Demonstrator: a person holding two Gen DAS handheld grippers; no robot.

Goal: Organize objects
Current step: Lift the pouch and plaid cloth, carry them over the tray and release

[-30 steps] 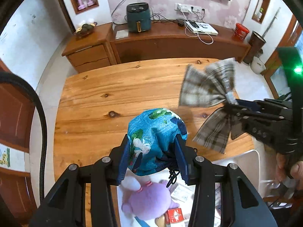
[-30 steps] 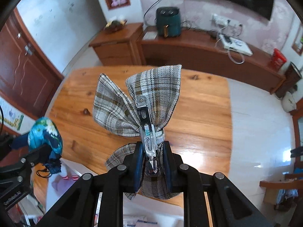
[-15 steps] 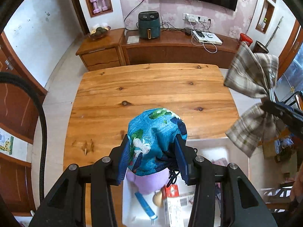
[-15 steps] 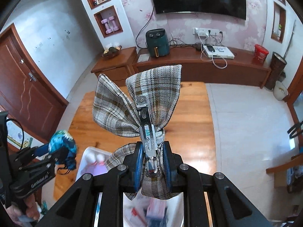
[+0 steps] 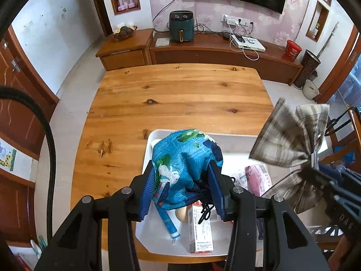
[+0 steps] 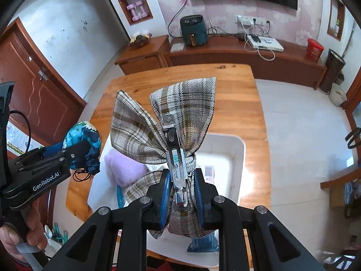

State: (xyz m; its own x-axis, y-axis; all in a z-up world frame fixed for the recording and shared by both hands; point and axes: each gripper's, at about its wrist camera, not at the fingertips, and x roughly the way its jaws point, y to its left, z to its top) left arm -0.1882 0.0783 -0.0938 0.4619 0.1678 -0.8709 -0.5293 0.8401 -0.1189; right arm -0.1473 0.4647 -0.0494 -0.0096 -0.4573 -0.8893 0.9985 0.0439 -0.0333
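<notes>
My left gripper (image 5: 181,187) is shut on a blue floral drawstring pouch (image 5: 186,164) and holds it above the white tray (image 5: 147,144). The pouch also shows in the right wrist view (image 6: 84,141). My right gripper (image 6: 181,195) is shut on a plaid bow hair clip (image 6: 180,117), pinching its metal clip, high above the tray (image 6: 237,149). The bow shows at the right of the left wrist view (image 5: 291,135). The tray sits at the near end of the wooden table (image 5: 176,94).
In the tray lie a purple plush toy (image 6: 126,169), a pink packet (image 5: 258,179), a white box (image 5: 202,232) and a blue toothbrush (image 5: 168,222). A sideboard (image 5: 216,52) with an air fryer (image 5: 181,26) stands behind the table. A chair (image 5: 345,135) is at the right.
Both grippers have pulled back and risen with their loads. The table looks farther away and more of the tray shows beneath them.
</notes>
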